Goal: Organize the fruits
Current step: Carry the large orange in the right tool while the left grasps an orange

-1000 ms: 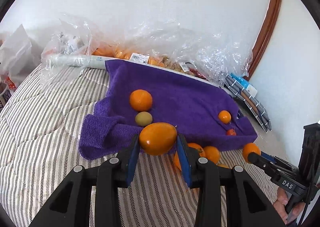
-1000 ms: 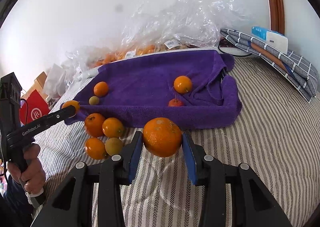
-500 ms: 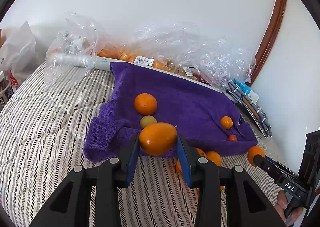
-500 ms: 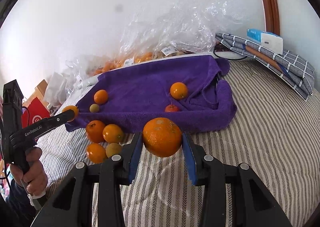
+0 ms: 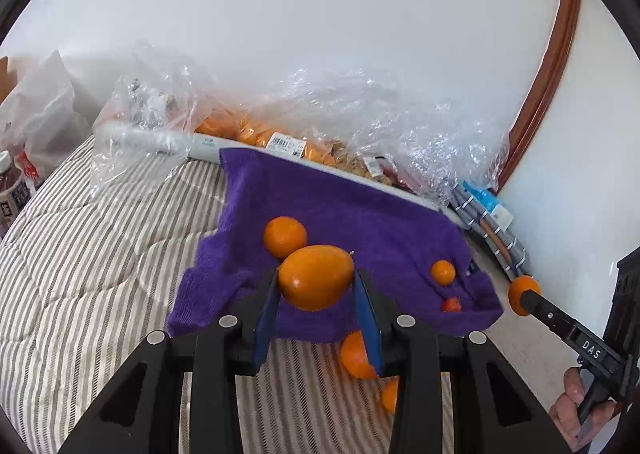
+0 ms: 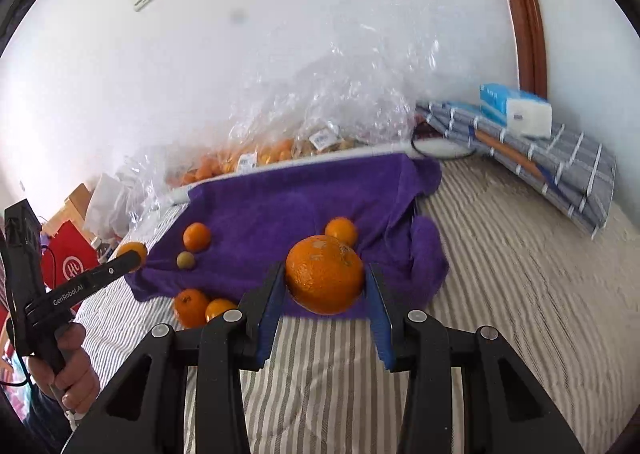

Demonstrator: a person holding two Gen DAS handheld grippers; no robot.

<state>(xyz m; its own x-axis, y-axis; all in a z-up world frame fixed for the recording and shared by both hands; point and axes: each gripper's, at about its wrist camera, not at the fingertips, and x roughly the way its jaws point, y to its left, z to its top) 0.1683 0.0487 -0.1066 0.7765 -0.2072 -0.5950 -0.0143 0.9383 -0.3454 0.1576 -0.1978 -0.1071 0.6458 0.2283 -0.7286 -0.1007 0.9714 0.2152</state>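
Note:
My left gripper [image 5: 316,282] is shut on a smooth oval orange fruit [image 5: 316,276], held above the front edge of the purple towel [image 5: 360,214]. My right gripper [image 6: 325,278] is shut on a round orange [image 6: 325,274], held above the towel's [image 6: 288,198] front edge. On the towel lie an orange [image 5: 285,236], a small orange [image 5: 443,272], a small red fruit [image 5: 452,305] and a small greenish fruit [image 6: 185,260]. Several oranges [image 6: 191,306] lie on the striped bedcover in front of the towel.
Clear plastic bags of fruit [image 5: 320,134] lie along the wall behind the towel. A folded checked cloth with a tissue pack [image 6: 516,114] sits at the right. A red bag [image 6: 72,262] and bottles [image 5: 12,190] stand at the left bed edge.
Both grippers have risen and moved forward toward the towel, each still holding its fruit. The towel and the fruit on it have not moved.

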